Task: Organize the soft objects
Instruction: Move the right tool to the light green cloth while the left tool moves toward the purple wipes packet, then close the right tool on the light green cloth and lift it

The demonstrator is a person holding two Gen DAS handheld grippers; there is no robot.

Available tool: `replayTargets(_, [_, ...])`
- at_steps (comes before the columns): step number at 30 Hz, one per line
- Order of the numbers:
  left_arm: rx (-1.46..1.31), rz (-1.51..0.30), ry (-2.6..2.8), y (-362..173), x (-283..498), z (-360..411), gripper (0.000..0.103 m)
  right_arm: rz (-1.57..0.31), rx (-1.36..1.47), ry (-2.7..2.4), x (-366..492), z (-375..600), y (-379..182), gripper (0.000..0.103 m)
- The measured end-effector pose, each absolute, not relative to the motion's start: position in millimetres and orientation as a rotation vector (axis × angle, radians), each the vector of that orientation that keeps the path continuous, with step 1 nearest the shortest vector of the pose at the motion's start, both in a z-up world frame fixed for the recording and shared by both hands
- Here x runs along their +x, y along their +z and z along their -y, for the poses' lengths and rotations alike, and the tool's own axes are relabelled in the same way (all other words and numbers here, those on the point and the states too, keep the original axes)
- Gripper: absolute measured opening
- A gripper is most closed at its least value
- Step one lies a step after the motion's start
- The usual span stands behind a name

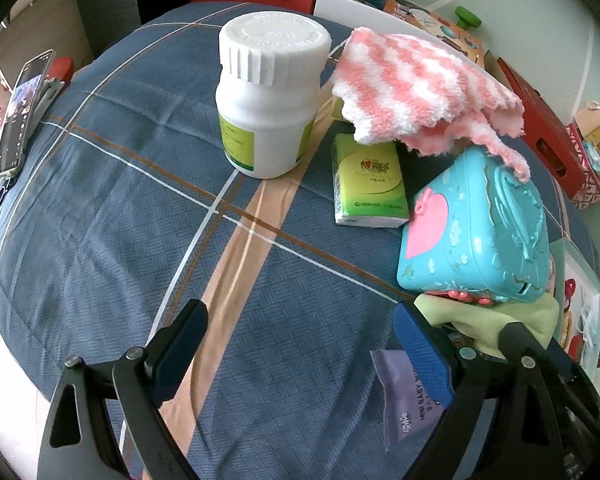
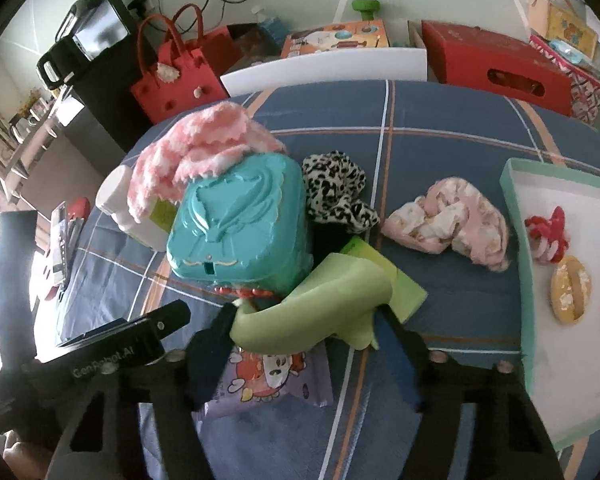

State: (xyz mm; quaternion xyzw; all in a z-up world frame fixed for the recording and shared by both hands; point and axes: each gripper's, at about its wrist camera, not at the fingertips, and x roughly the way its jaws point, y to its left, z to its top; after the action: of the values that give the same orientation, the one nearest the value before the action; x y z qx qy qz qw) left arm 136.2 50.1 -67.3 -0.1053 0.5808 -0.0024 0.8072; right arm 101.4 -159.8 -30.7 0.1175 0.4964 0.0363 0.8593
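Note:
My right gripper (image 2: 304, 316) is shut on a light green cloth (image 2: 320, 304), held just above the blue checked bedspread (image 2: 460, 152); the cloth also shows at the right in the left wrist view (image 1: 488, 320). A pink and white striped fuzzy cloth (image 1: 412, 84) lies draped over a teal toy case (image 1: 476, 228), also seen in the right wrist view (image 2: 204, 148). A leopard-print cloth (image 2: 336, 188) and a pale pink cloth (image 2: 452, 220) lie on the bed. My left gripper (image 1: 300, 320) is open and empty over the bedspread.
A white pill bottle (image 1: 268, 96), a green tissue pack (image 1: 366, 180) and a purple wipes pack (image 1: 404, 392) lie on the bed. A phone (image 1: 18, 116) sits at the left. A mint-rimmed tray (image 2: 516, 240) with small toys is at the right. Red bags and boxes stand behind.

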Motion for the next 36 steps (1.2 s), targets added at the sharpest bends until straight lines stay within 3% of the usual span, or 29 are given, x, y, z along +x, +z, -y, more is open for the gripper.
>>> replayTargets(4, [-0.226, -1.242, -0.004, -67, 136, -49, 0.094, -1.048, 0.268, 0.076, 100, 163, -33, 0.047])
replayTargets(14, [-0.216, -1.244, -0.022, -64, 136, -39, 0.094, -1.068, 0.270, 0.083, 98, 167, -36, 0.018])
replayTargets(23, [-0.210, -1.256, -0.053, -64, 137, -27, 0.094, -1.059, 0.307, 0.067, 94, 182, -31, 0.012])
replayTargets(36, [-0.176, -1.287, -0.171, -67, 134, 14, 0.094, -0.994, 0.339, -0.018, 83, 213, -10, 0.012])
